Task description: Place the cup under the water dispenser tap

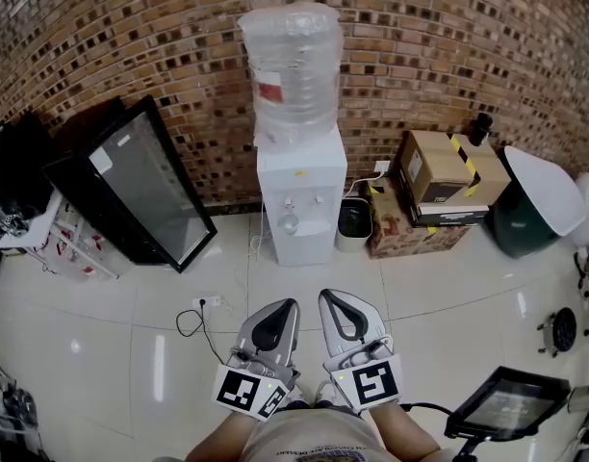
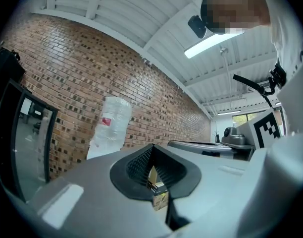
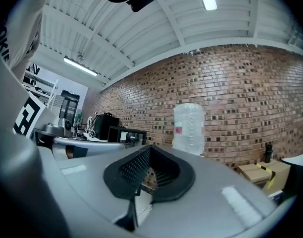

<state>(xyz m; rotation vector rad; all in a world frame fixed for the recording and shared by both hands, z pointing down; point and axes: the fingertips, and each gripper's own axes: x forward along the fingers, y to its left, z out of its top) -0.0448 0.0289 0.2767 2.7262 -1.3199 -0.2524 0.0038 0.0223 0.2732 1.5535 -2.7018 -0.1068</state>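
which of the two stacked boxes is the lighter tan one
The top box, pale tan with striped tape across its lid; the bottom box under it is darker reddish brown.

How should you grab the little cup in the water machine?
Its round side wall, coming in level from the front. The cup seems to stand upright in the dispenser recess, taps above it, so only the front looks open.

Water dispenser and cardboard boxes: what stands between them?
In the head view, a small white bin stands between the water dispenser and the cardboard boxes.
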